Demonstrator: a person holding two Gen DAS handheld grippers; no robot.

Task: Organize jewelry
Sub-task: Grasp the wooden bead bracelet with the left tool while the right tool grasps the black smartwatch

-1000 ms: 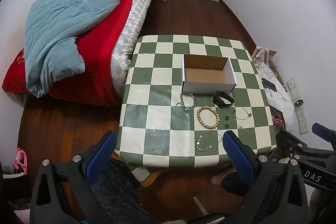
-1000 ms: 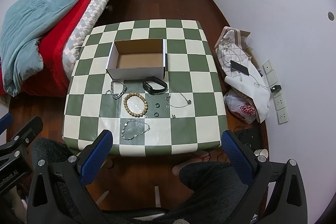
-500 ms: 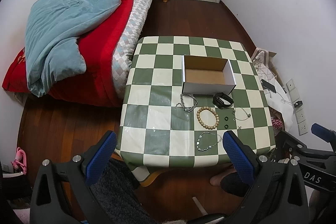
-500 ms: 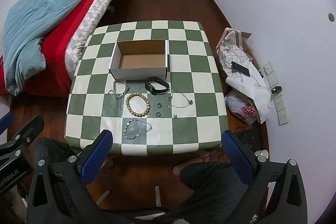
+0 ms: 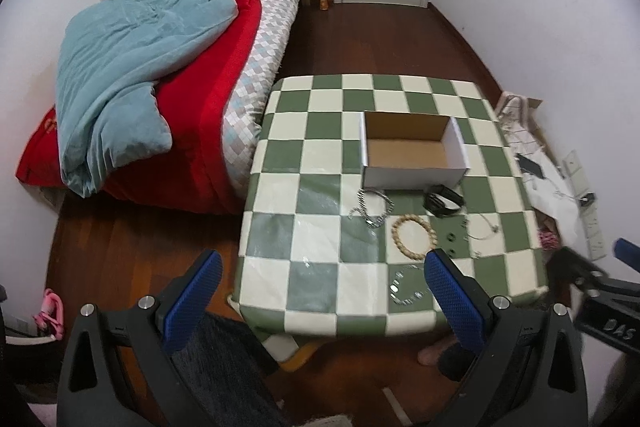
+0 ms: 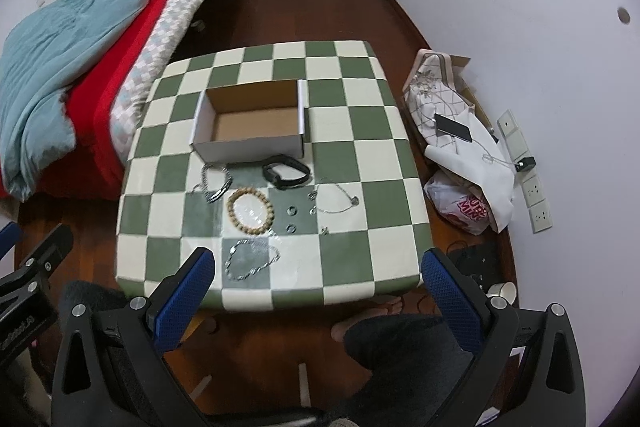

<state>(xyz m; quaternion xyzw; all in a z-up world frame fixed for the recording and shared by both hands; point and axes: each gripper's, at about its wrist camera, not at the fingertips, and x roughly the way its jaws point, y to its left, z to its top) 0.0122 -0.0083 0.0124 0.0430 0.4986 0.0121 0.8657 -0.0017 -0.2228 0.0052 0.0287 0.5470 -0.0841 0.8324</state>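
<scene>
Left gripper (image 5: 320, 277) and right gripper (image 6: 318, 275) sit at the bottom of frame, above the table (image 6: 384, 195) near edge. Both jaws spread wide, holding nothing.

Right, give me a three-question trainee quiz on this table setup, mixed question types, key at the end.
1. True or false: the cardboard box already holds jewelry.
2. Which piece lies nearest the box's front wall? A) black band B) wooden bead bracelet C) silver chain at the table's near edge
3. Fill in: both the left gripper and the right gripper are ____.

Key: 1 false, the box is empty; 2 A; 3 open, holding nothing.
</scene>
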